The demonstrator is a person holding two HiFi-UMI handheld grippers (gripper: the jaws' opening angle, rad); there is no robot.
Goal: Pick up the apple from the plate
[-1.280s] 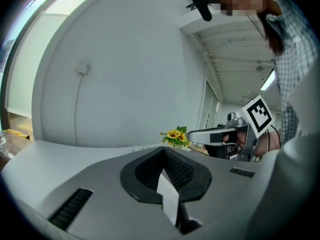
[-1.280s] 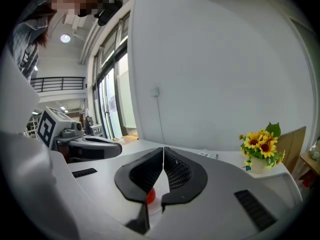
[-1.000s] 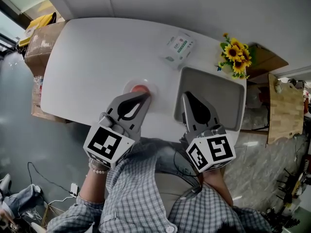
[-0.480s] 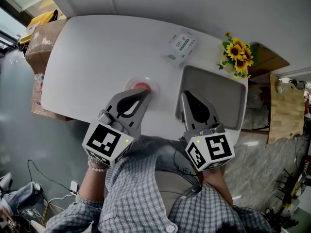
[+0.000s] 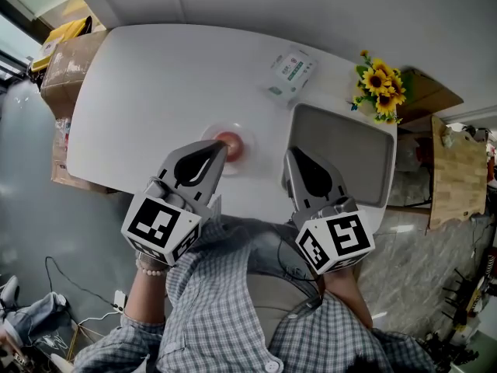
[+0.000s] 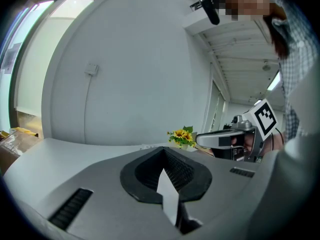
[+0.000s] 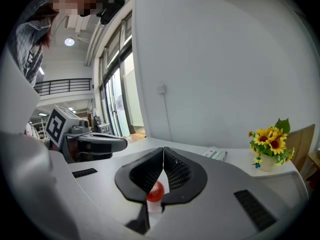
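Note:
A red apple (image 5: 231, 143) sits on a small pale plate (image 5: 210, 136) near the front of the white table (image 5: 155, 84). My left gripper (image 5: 221, 146) is shut with nothing in it, and its tip lies at the apple's near left side, over the plate's rim. In the left gripper view its jaws (image 6: 162, 150) meet and the apple is hidden. My right gripper (image 5: 289, 154) is also shut and empty, apart from the plate on its right. Through its jaw window (image 7: 163, 150) I see the apple (image 7: 156, 191) on the plate (image 7: 155, 207) further off.
A grey basin (image 5: 342, 116) is set into the table right of the right gripper. Sunflowers in a pot (image 5: 378, 88) stand at the back right, and a white packet (image 5: 290, 70) lies behind the plate. Cardboard boxes (image 5: 66, 68) sit off the table's left edge.
My left gripper has drawn back and to the left, so more of the apple shows beside its tip. The right gripper has barely moved.

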